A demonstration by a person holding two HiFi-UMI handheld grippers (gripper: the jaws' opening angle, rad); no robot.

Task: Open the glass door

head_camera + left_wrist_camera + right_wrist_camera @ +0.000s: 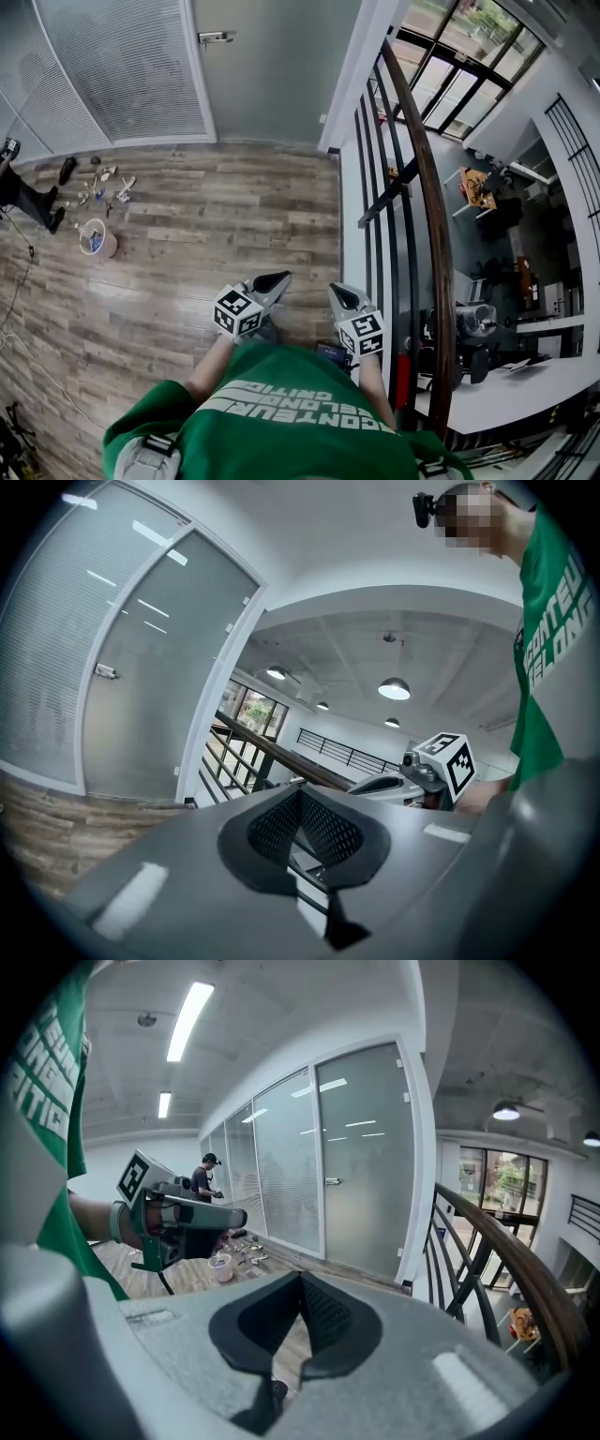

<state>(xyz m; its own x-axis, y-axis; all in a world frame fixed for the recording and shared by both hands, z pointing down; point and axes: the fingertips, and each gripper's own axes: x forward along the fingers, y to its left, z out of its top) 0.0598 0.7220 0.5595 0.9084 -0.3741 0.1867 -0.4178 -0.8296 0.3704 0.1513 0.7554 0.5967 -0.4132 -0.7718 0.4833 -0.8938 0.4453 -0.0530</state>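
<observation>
The frosted glass door (pixel 272 66) stands closed at the far end of the wood floor, its metal handle (pixel 216 37) near its left edge. My left gripper (pixel 275 280) and right gripper (pixel 340 293) are held side by side in front of my body, well short of the door, both shut and holding nothing. The left gripper view has the door (pixel 159 667) and its handle (pixel 106 671) off to the left of the closed jaws. In the right gripper view the door (pixel 366 1157) and its handle (pixel 331 1181) lie ahead, above the closed jaws.
A black railing with a wooden handrail (pixel 427 187) runs along the right, with a lower floor beyond it. Glass panels with blinds (pixel 122 66) stand left of the door. A small bucket (pixel 97 239), scattered tools (pixel 103 183) and a person (pixel 19 192) are at the left.
</observation>
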